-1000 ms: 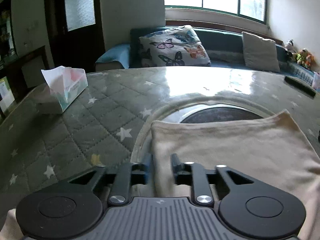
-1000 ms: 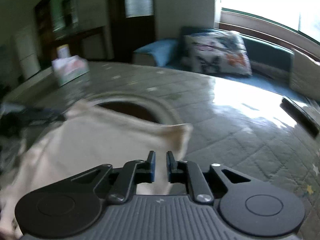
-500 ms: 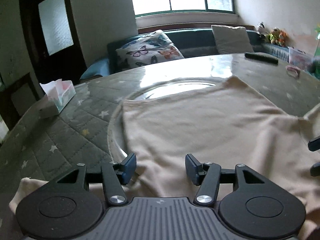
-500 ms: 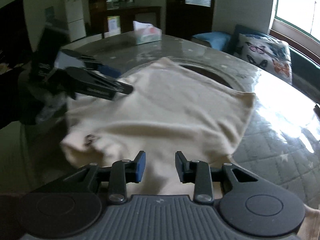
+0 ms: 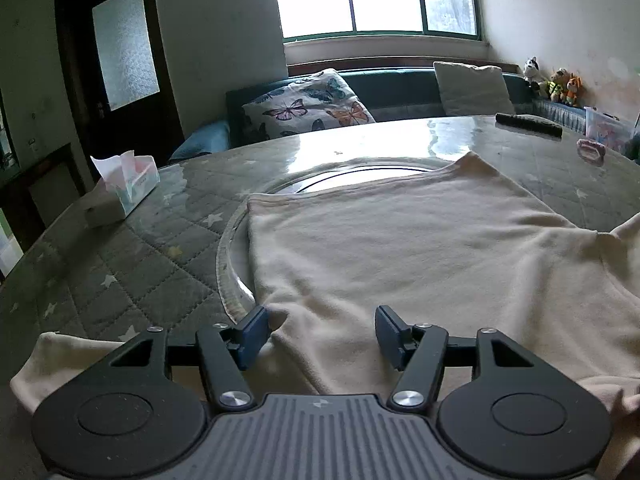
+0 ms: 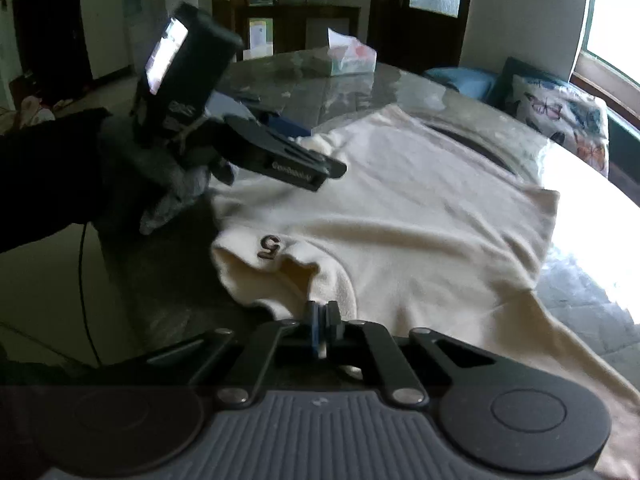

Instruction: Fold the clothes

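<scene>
While the right gripper [image 6: 323, 316] sits with its jaws pressed together on the near edge of the cream garment [image 6: 400, 216], close to the neck area with the dark "5" mark [image 6: 269, 246], the left gripper [image 5: 320, 330] hangs just above the near hem with its jaws wide apart, gripping nothing.

Garment position: spread flat on the quilted star-pattern table [image 5: 132, 264], body lying over the round glass turntable [image 5: 230, 264]. One sleeve trails to the near left edge in the left wrist view. Some ripples run through the near fabric; the far edge lies fairly straight.

Beyond the cloth: tissue box [image 5: 124, 188] on the far left of the table, a dark remote [image 5: 528, 123] at the far right, then the sofa with the butterfly cushion [image 5: 308, 108] under the window.

Step in hand, by judgement: taking hold for a fold; only one side is secured. Task looks early, no fold visible yet.

Next move calls for: the left jaws closing on the fabric edge below them, matched in height to the right, so both sides lift evenly and the cloth does not skew.
</scene>
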Motion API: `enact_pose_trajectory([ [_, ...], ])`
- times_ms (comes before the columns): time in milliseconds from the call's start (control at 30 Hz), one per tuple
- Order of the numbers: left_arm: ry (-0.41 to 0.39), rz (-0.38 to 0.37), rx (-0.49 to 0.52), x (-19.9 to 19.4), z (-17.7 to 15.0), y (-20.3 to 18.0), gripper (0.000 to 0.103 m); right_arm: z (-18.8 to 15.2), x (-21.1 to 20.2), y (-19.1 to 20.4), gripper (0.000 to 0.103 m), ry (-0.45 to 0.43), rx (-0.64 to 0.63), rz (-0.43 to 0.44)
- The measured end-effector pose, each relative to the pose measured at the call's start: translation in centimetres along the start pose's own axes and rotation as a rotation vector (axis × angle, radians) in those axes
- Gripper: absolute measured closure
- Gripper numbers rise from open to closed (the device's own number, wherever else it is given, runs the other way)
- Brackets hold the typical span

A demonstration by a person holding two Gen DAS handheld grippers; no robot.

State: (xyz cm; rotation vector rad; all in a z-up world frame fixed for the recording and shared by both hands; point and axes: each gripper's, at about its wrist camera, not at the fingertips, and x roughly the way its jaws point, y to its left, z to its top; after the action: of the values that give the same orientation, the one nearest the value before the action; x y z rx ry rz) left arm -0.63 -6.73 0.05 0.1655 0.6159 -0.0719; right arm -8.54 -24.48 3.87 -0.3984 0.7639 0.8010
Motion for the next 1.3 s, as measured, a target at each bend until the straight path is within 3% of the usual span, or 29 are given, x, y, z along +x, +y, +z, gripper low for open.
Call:
enact_pose_trajectory([
  [233,0.004,-0.001,-0.018,0.1,-0.1,0.4,0.035,-1.4,-0.4,0.7,0.101,0.036,-0.014,0.016],
  [367,0.005,0.008,0.001,-0.1,0.1,0.2,0.034,-1.0,-1.6,0.0,0.095,0.015,0.004,0.044],
  [567,-0.016,-0.03,0.045,-1.5,0.5,-1.6,0.029,0.0,-2.2,-3.0,0.085,-0.074,0.088,-0.067],
  [833,-0.049,-0.095,0.167,-3.0,0.1,-4.5,0.023,-2.3,-1.3,-5.7,0.084,-0.045,0.216,-0.143],
  [967,-0.054,-0.107,0.189,-3.3,0.1,-5.4,0.02,-3.8,-3.0,-6.9,0.07,-0.067,0.288,-0.18],
  [1100,-0.075,-0.131,0.186,-3.7,0.7,-6.3,0.014,-5.3,-4.7,-8.3,0.064,-0.087,0.364,-0.222],
  [1300,-0.088,-0.181,0.202,-3.9,1.0,-8.2,0.005,-8.7,-6.3,-13.0,0.059,-0.087,0.537,-0.45],
])
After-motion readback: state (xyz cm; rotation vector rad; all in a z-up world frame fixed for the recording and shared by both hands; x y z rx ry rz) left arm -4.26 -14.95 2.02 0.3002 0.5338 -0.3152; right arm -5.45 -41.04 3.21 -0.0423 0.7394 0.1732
